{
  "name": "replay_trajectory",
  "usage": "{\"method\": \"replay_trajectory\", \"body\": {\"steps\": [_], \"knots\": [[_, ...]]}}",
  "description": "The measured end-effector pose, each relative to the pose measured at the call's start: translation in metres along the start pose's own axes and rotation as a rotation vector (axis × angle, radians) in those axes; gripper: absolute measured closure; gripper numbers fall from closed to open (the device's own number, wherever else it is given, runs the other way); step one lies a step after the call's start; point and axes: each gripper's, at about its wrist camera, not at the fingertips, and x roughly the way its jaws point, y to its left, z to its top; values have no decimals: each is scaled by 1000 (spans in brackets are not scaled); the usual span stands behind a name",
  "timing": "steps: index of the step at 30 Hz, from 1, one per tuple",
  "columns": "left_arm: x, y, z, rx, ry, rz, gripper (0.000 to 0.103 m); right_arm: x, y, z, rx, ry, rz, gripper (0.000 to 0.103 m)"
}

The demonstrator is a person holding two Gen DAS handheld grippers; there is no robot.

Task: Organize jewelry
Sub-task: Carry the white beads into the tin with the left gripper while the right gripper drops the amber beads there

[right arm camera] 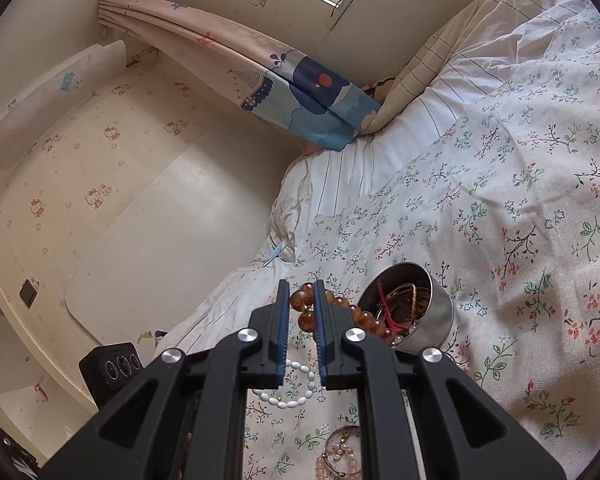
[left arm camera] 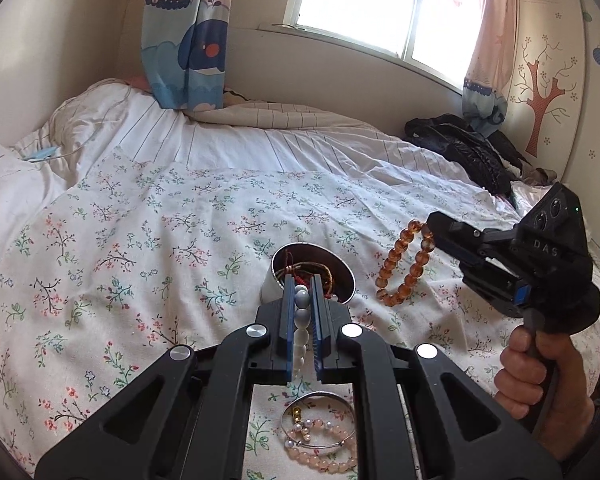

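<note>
Floral bedding (left arm camera: 172, 216) supports the metal tin (left arm camera: 312, 276) just ahead of the left claw (left arm camera: 302, 300), clamped on a white bead bracelet (left arm camera: 302, 320), while the right claw (right arm camera: 302, 300) pinches an amber bead bracelet (right arm camera: 304, 312) beside the tin: center each strand over the rim before releasing.

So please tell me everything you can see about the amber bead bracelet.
The amber bead bracelet is a closed loop of round, translucent orange-brown beads that look like glass or resin. The right tool is shut on a few beads at its top, so the loop hangs free above the floral bedsheet. It hangs beside the open metal tin that holds other jewelry, outside it. From the right wrist view its lower beads pass in front of the tin's rim; whether they touch it is unclear.
</note>
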Motion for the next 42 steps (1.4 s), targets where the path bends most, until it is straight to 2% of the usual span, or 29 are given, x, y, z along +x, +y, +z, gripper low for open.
{"method": "replay_trajectory", "body": {"steps": [9,16,21,23,25,26,27,28,33,42], "knots": [[25,-10,30,-44,-23,-79,96,17,-14,8,13,12,3,90],[64,-14,44,-107,9,-161,96,32,-17,14,-8,34,-11,90],[108,5,33,-184,127,-60,94,53,-20,14,-38,65,-59,90],[111,16,27,-212,147,-16,87,66,-25,14,-35,90,-68,90],[108,25,25,-218,134,27,75,80,-27,11,-34,131,-78,89],[106,28,26,-215,123,53,71,86,-28,8,-39,149,-95,82],[103,30,26,-211,111,78,61,88,-28,6,-48,158,-106,79],[100,31,26,-201,101,100,57,89,-28,4,-50,166,-107,77],[92,24,28,-111,79,182,50,84,-25,5,-60,154,-113,73],[87,4,31,21,50,232,39,85,-25,5,-69,157,-139,67]]}}
